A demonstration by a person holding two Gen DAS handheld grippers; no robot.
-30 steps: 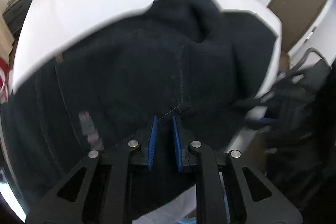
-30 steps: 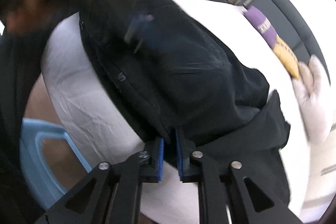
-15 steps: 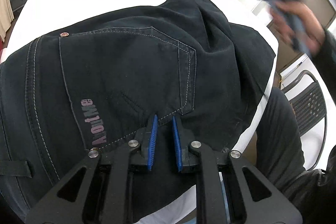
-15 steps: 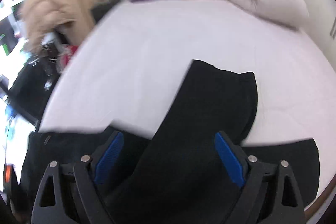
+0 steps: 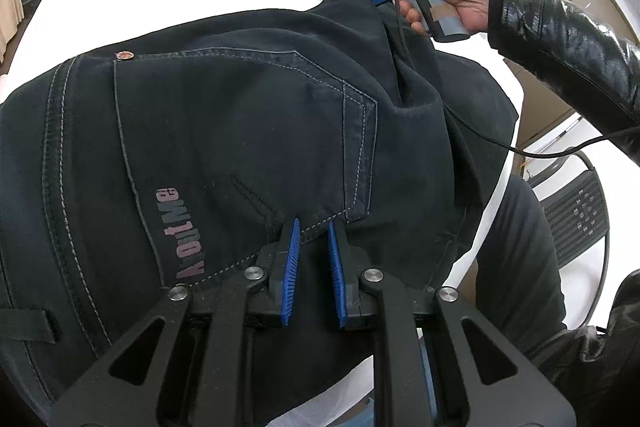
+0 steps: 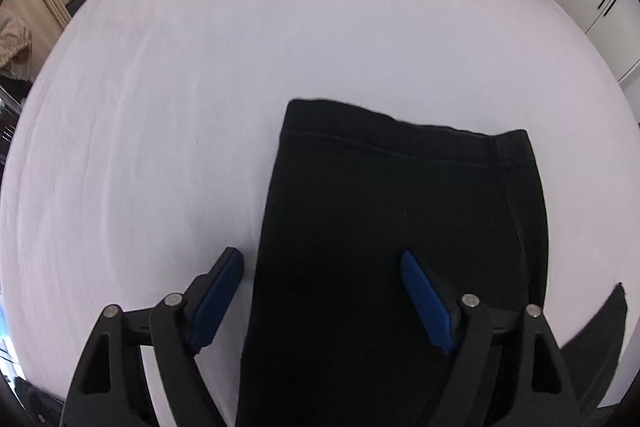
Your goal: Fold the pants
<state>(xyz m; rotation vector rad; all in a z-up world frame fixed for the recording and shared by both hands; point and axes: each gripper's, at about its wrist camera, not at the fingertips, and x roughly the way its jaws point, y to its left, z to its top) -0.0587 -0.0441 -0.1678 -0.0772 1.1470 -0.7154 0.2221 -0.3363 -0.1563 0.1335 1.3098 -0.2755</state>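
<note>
Where pants (image 5: 240,131) bunch, left tool (image 5: 312,267) grip obscured

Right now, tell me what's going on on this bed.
A person is folding dark pants on a white bed, a handheld gripper in each hand. The left gripper is clamped on the fabric near the back pocket, at the edge of the bed. The right gripper hangs over the leg end, which lies flat on the sheet; its jaws are wide apart but closing, with one side edge of the leg below the gap and the pads not pressing on it.
</note>
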